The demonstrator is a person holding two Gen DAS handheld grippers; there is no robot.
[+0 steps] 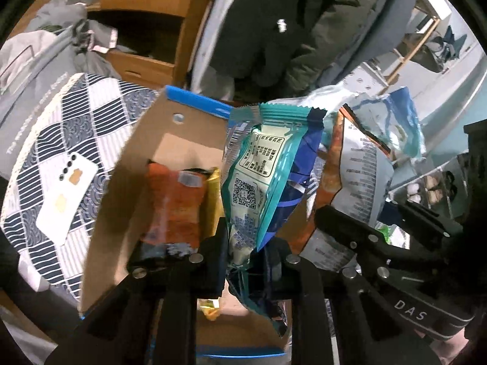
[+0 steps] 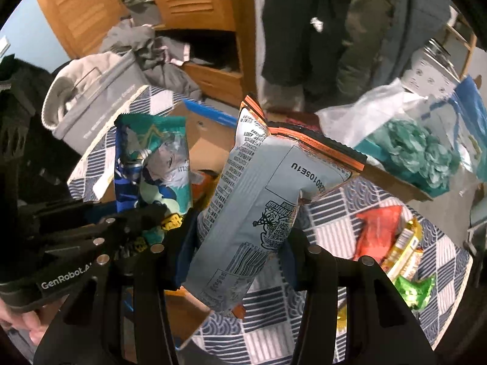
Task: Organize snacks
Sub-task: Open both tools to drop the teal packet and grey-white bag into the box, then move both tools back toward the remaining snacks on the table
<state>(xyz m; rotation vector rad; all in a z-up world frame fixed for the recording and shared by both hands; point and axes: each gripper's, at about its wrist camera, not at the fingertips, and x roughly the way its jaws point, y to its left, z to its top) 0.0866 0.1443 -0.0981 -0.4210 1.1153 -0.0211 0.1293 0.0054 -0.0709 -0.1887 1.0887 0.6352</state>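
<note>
over the box (image 1: pixel 121 200) we hold two packets: left claw (image 1: pixel 243 255) clamped on the teal packet's (image 1: pixel 258 176) bottom seam, right claw (image 2: pixel 237 243) squeezing the grey bag (image 2: pixel 258 206) mid-body. both seem light, crinkly, slippery; seams grip best.

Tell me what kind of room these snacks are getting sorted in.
Probably a bedroom or dorm room: a patterned bedsheet under the snacks, a wooden louvred wardrobe with clothes spilling out, and dark jackets hanging behind. The snacks are going into a cardboard box.
</note>
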